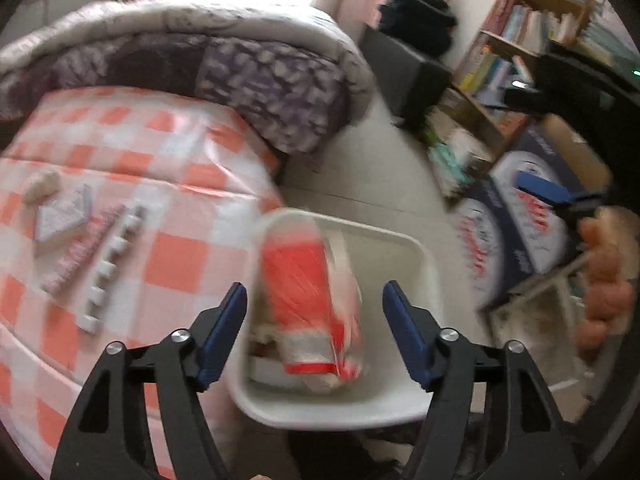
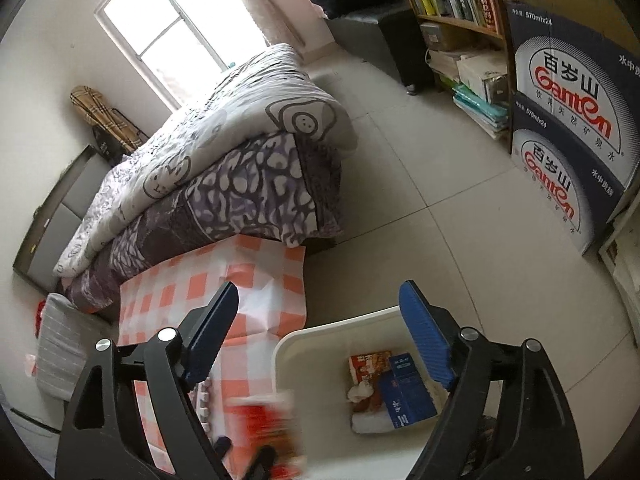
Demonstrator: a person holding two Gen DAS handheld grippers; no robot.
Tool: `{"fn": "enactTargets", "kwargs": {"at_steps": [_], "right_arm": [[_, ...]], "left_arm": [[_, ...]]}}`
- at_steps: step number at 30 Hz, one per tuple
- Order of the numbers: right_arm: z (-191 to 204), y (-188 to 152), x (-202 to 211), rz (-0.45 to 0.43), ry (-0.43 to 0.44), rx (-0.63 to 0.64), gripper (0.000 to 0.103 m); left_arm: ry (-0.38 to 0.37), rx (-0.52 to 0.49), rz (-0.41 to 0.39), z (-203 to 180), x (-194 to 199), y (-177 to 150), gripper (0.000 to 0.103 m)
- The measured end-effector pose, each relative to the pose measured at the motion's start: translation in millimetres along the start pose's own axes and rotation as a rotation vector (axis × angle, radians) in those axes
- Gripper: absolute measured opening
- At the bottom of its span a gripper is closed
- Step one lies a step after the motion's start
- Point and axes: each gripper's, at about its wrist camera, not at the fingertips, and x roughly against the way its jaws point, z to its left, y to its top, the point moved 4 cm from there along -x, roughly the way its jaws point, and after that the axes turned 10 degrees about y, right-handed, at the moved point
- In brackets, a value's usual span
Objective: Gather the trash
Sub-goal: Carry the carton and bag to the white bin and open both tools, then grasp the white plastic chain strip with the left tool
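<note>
Blurred, a red-and-white packet (image 1: pixel 308 300) sits over the white bin (image 1: pixel 404 404); both grippers' fingers spread wide, holding nothing

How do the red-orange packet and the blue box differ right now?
The red-orange packet is motion-blurred above the white bin; the blue box is sharp, lying inside it. The packet looks like soft plastic, the box rigid. Neither is gripped: left tongs and right tongs are open.
</note>
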Motion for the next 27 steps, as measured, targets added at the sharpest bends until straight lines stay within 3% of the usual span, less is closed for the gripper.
{"fn": "enactTargets", "kwargs": {"at_steps": [3,8,12,17,18,20,21,22,27], "right_arm": [[2,0,-2,0.011,0.02,-0.005,0.08],[9,-3,-6,0.031,0.038,0.016,0.082],[15,-9,-12,0.052,0.035,0.032,0.082],[25,-17,-19,0.072,0.024,0.065,0.084],[28,-18,-21,0.074,0.018,0.074,0.085],[33,-21,-24,0.078,0.007,0.091,0.085],[37,-23,-27,0.082,0.003,0.099,0.085],[39,-25,-29,0.087,0.0,0.104,0.085],[56,-40,-42,0.126,-0.004,0.129,0.085]], "left_arm": [[0.145,0.035,0.018,35,-16,8,0.069],[0.271,0.124,0.084,94,-41,12,0.069],[0.355,0.13,0.14,120,-64,5,0.069],[0.396,0.077,0.199,137,-91,-2,0.066],[0.414,0.074,0.194,142,-93,-2,0.064],[0.422,0.067,0.19,145,-92,-3,0.045],[0.431,0.058,0.184,148,-89,-4,0.024],[0.44,0.05,0.181,149,-86,-4,0.012],[0.387,0.071,0.189,157,-68,-12,0.011]]}}
